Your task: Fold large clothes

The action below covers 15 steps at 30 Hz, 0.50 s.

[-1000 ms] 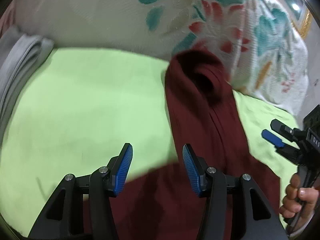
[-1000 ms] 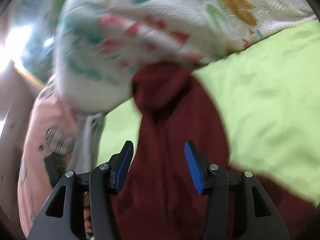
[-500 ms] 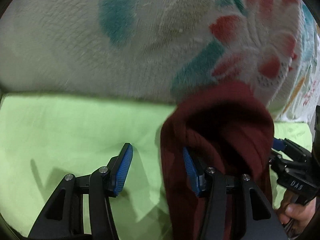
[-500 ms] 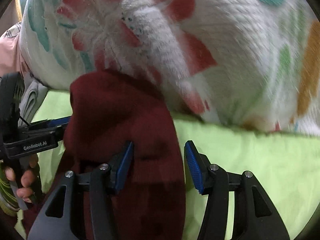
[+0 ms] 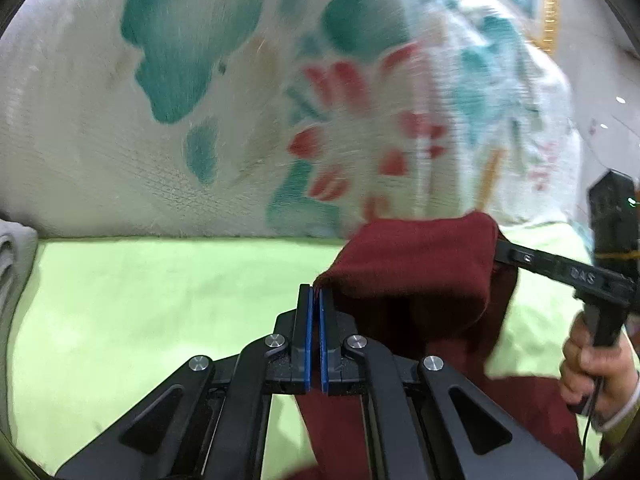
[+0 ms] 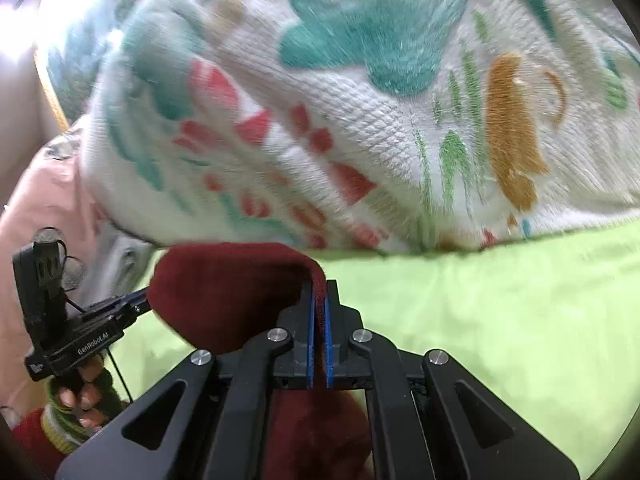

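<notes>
Grippers tilted down | left gripper (image 5: 315,300), right gripper (image 6: 319,292) clamp maroon garment (image 5: 412,264)

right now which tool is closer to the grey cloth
Left. The left tool grips the maroon garment at the corner on the grey cloth side; the right tool grips the opposite corner, farther away.

Left gripper (image 5: 314,300) and right gripper (image 6: 319,296) clamped, apparently gripping cloth.

Maroon garment (image 5: 412,264) on lime-green bedsheet (image 5: 160,300). Behind the garment: white blanket (image 6: 360,120), teal/red/orange floral print. Tool pads (image 6: 310,344) blue, bodies black.
</notes>
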Available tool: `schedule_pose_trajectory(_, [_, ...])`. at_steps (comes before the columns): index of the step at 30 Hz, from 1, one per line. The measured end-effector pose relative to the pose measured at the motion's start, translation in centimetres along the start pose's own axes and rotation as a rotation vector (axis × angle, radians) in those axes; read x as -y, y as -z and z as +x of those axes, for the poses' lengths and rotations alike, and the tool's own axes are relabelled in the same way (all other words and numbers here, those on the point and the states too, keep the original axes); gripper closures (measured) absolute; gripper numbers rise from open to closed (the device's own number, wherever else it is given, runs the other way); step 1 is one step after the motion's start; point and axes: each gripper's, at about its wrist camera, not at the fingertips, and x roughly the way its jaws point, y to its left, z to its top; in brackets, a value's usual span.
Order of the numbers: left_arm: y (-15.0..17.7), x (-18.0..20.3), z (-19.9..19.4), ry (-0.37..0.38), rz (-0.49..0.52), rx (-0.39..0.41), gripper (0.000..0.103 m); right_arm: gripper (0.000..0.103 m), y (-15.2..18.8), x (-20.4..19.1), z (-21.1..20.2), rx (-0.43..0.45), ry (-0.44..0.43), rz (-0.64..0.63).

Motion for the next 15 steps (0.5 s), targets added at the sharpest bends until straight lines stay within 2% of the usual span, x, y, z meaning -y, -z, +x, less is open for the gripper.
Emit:
schedule_pose_trajectory(4, [3.7,2.1,-5.9,0.063,0.021,0.023,0.102,0.099,3.0,-1.4,-5.2,-0.014,-0.043,0.001])
schedule_pose_trajectory(9, [9.6,4.4,-12.0,0.125,0.016,0.019,0.102,0.099,9.4,-3.8,-11.1,-0.05,-0.073,-0.024])
schedule_pose_trajectory(12, [13.8,5.0,-14.9,0.127,-0.008,0.007,0.102,0.099,13.6,-4.2,-13.1,-0.088,-0.054,-0.036])
schedule_pose_trajectory(15, [17.7,5.2,-15.8,0.13,-0.065,-0.039,0.102,0.099,17.6,-4.4,-13.4,-0.134,-0.026,-0.02])
